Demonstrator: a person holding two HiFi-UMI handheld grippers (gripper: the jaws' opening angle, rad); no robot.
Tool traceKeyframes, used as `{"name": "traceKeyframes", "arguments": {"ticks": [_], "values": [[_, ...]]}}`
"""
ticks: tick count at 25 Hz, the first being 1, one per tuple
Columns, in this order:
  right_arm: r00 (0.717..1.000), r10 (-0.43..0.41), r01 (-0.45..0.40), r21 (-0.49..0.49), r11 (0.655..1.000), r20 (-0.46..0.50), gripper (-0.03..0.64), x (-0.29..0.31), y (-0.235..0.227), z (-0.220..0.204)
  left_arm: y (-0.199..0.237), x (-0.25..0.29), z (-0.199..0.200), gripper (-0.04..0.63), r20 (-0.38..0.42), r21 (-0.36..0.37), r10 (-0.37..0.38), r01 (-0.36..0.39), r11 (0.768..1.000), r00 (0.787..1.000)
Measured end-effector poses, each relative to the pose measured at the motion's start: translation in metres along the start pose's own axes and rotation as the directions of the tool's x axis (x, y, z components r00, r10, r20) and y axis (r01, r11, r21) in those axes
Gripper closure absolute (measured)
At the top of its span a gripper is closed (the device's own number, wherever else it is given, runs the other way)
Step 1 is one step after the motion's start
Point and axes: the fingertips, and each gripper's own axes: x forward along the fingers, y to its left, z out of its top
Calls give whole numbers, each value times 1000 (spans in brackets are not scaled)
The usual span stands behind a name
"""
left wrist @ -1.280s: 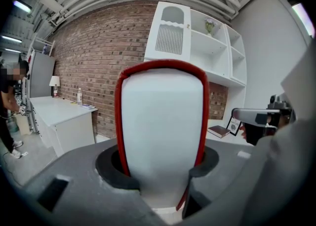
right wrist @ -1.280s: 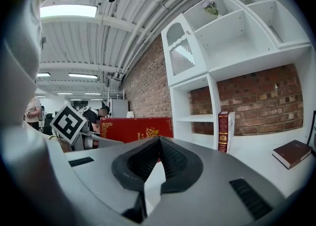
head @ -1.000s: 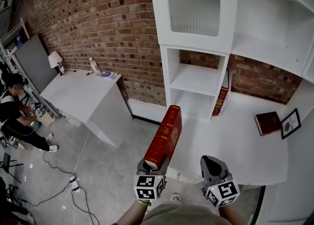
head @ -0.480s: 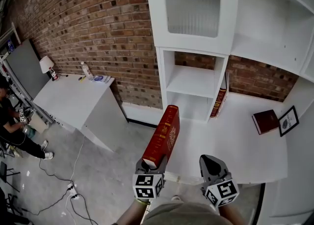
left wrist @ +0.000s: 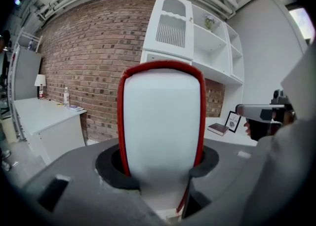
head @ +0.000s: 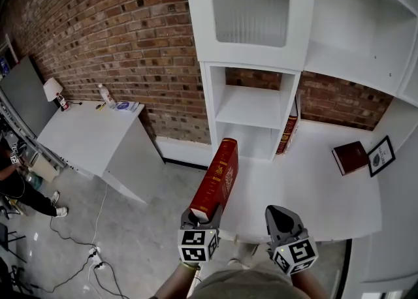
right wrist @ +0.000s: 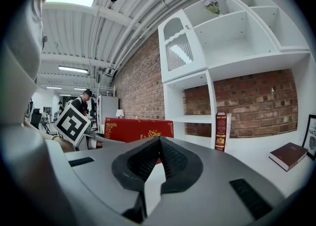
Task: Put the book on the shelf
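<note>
**Left gripper view: red book clamped, shelf not yet reached**

Between the jaws of the left gripper (left wrist: 160, 166) the red book (left wrist: 162, 121) is pinched at its lower end, the pads pressed on both covers; only its white page edge, rimmed in red, is shown there. The jaws of the right gripper (right wrist: 157, 163) are seen pressed together with nothing between them.

From the head view the book (head: 217, 179) is seen slanting up and forward from the left gripper (head: 202, 218), short of the white shelf unit (head: 258, 105) and over the near edge of the counter (head: 313, 193). The carrying step is judged to be in hand. Next, the book would need to be brought forward and stood upright in an open compartment before the grip is released.

Only in the right gripper view is the gilt cover (right wrist: 138, 129) shown side-on, with a standing book (right wrist: 220, 131) beside the shelf unit's upright. Only from the head view is the gap between book and shelf made plain.
</note>
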Motion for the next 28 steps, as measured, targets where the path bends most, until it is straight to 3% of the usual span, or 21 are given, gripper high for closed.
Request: {"name": "traceKeyframes", "arguments": {"ticks": [28], "values": [[997, 75, -76, -13, 997, -16, 611, 54, -69, 8, -9, 80, 1, 360, -26, -27, 52, -52, 998, 998]]}}
